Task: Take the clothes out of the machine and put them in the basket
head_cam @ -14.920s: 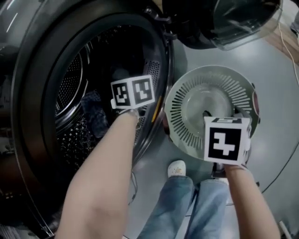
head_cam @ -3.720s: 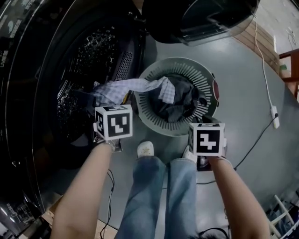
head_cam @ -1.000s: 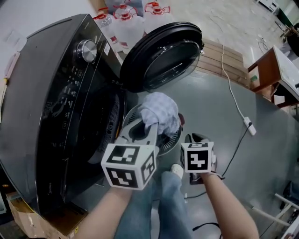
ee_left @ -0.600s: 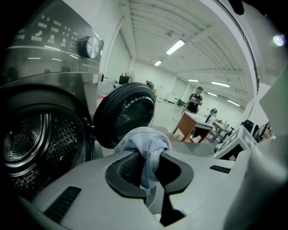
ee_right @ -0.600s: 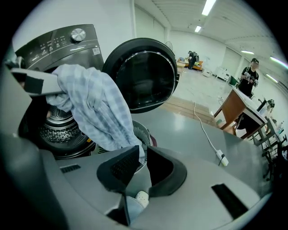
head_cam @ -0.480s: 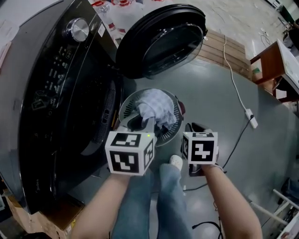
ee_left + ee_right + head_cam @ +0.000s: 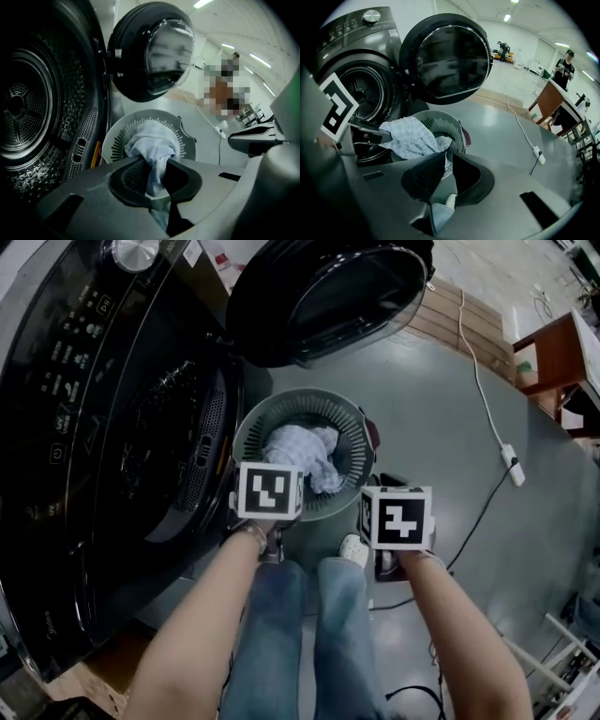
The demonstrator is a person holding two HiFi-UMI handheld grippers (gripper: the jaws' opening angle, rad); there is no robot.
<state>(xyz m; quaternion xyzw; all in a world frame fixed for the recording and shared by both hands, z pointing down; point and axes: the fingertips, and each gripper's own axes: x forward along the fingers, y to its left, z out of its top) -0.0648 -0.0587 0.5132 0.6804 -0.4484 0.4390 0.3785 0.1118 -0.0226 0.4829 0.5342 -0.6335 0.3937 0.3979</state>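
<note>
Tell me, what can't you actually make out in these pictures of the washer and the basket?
- Basket bottom, head view: covered by the pale cloth; whether clothes lie underneath cannot be told.
- Drum floor, left gripper view: cut off by the body of the left gripper; the head view is too dark there.
- Control panel print, head view: too small to read.

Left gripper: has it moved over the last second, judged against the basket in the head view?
Yes. The left gripper sank to the basket's near rim, lowering the checked cloth inside.
</note>
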